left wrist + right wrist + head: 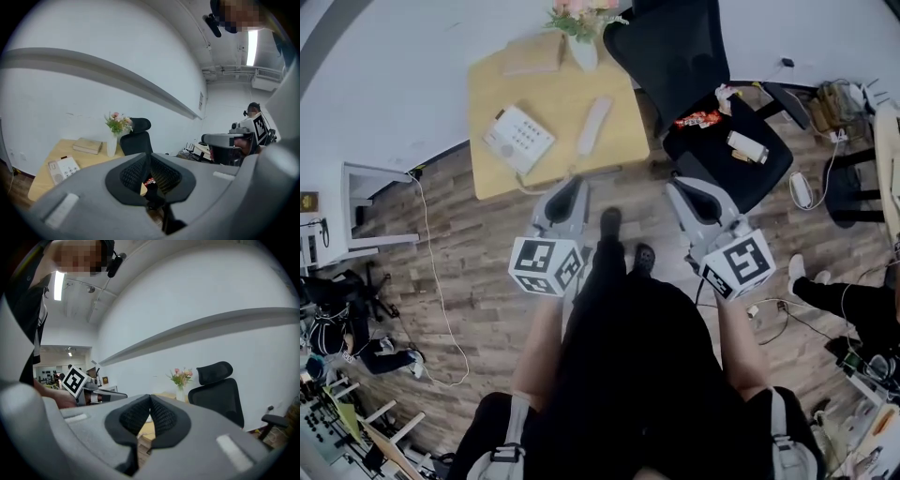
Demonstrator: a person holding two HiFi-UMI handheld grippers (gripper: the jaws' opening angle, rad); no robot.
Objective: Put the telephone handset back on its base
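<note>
In the head view the white telephone base [517, 139] sits on the left part of a small wooden table [492, 173]. The white handset [594, 125] lies on the tabletop to the base's right, apart from it. Both grippers hover over the floor just short of the table's near edge. My left gripper [572, 187] is shut and holds nothing. My right gripper [682, 186] is also shut and holds nothing. The left gripper view shows the base [64, 168] ahead at the left, past the closed pads [136, 176]. The handset is hidden in that view.
A vase of flowers [581, 37] and a book [534, 54] stand at the table's far edge. A black office chair [712, 103] with snack packets on its seat is right of the table. Cables and clutter lie on the wooden floor at both sides.
</note>
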